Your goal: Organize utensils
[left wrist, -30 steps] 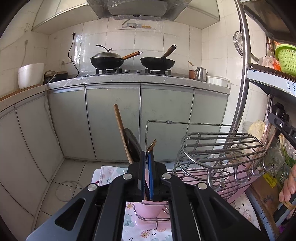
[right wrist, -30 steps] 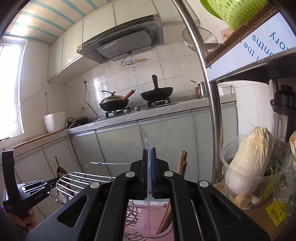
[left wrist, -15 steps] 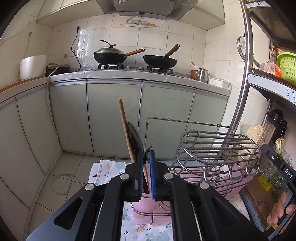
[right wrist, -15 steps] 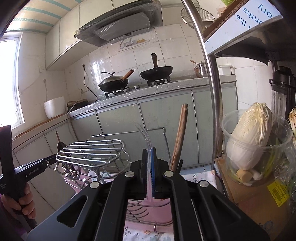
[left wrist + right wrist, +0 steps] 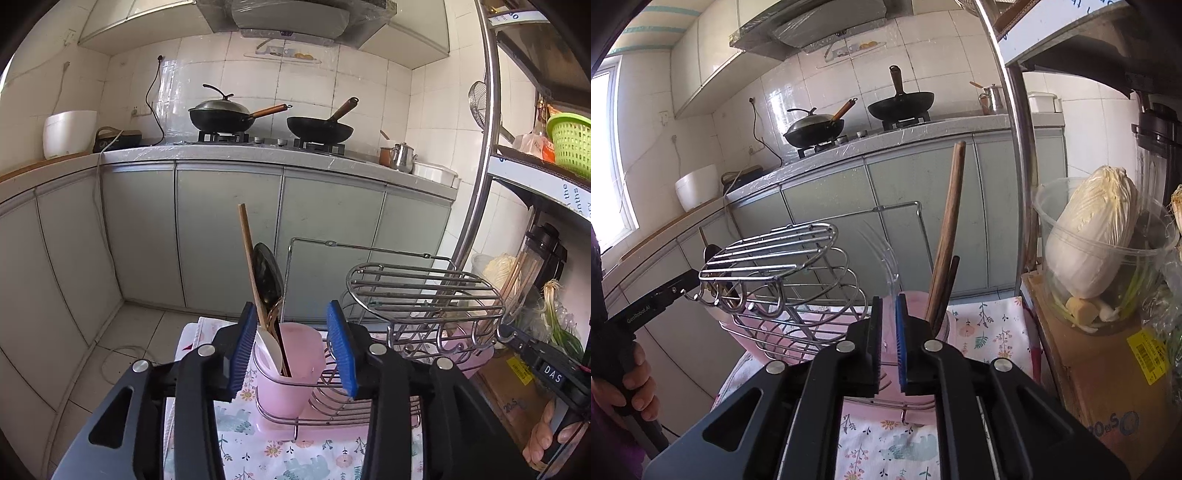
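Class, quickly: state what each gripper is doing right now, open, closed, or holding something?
Left gripper: opening, jaws wide, nothing pressed; the pink cup of utensils stands beyond them.
Right gripper: opening, a narrow gap, holding nothing.

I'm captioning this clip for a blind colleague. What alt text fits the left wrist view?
The left hand-held gripper, jaws opening, frames a pink utensil cup holding a wooden-handled tool, a dark spoon and a white utensil, beside a wire dish rack on a floral cloth.

left claw (image 5: 291, 343): jaws opening, nothing gripped | right claw (image 5: 888, 339): narrow gap, jaws opening, tilted down
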